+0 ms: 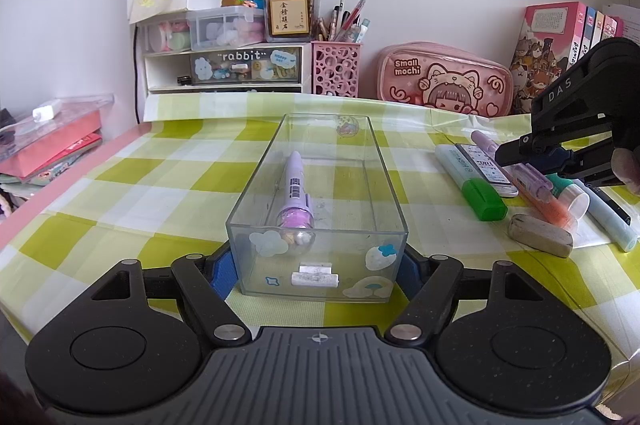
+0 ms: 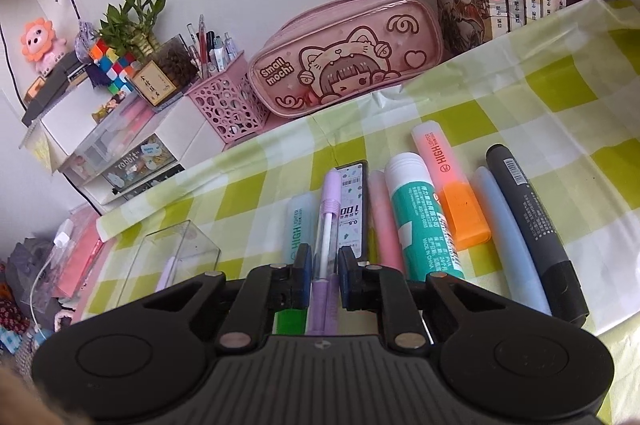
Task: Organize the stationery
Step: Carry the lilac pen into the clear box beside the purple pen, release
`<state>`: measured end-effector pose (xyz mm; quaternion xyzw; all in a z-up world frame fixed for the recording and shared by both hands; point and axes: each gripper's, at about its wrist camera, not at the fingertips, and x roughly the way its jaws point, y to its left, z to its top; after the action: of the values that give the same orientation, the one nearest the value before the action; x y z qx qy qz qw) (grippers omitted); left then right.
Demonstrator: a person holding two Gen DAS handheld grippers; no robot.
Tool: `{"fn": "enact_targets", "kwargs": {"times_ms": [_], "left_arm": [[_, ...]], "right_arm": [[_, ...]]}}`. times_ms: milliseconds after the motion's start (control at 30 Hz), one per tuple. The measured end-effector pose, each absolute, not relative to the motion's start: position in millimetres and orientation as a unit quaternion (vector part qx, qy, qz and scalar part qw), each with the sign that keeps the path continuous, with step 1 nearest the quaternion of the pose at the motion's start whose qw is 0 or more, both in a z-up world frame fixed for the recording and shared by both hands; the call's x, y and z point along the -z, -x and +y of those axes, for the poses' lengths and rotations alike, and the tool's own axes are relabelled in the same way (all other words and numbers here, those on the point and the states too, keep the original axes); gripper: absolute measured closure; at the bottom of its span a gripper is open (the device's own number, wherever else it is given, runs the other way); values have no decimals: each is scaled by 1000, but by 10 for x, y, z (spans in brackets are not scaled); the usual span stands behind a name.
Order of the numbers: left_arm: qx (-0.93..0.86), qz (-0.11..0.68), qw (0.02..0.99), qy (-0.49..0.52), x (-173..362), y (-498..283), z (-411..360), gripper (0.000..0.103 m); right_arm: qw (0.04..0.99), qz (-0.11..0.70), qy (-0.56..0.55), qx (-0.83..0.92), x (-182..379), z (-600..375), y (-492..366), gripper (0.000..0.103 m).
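Note:
My left gripper (image 1: 316,265) is shut on the near end of a clear plastic box (image 1: 384,177), with one blue pad on each side wall. A purple pen (image 1: 294,185) lies inside the box. My right gripper (image 2: 325,265) is shut on a slim purple pen with a clear barrel (image 2: 326,225), which lies in a row of stationery on the checked cloth. The row also holds a green highlighter (image 2: 298,229), a lead case (image 2: 352,209), a pink pen (image 2: 384,225), a glue stick (image 2: 420,225), an orange highlighter (image 2: 452,193), a pale blue pen (image 2: 508,241) and a black marker (image 2: 532,225). In the left wrist view the right gripper (image 1: 516,165) is at the right.
A grey eraser (image 1: 540,235) lies in front of the row. Along the back wall stand a pink pencil case (image 1: 444,81), a pink pen holder (image 1: 336,69), a drawer organiser (image 1: 240,65) and books (image 1: 560,37). The table's pink edge (image 1: 60,177) runs at the left.

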<state>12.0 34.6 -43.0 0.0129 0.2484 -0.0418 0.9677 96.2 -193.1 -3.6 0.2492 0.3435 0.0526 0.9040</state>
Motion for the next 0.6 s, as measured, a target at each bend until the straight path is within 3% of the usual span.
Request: {"fn": "enact_targets", "kwargs": {"times_ms": [600], "left_arm": [[42,248,968,-13,431,-120,345,29]], "right_arm": [[839,359,-356,-199,-79,-1463,-951,88]]}}
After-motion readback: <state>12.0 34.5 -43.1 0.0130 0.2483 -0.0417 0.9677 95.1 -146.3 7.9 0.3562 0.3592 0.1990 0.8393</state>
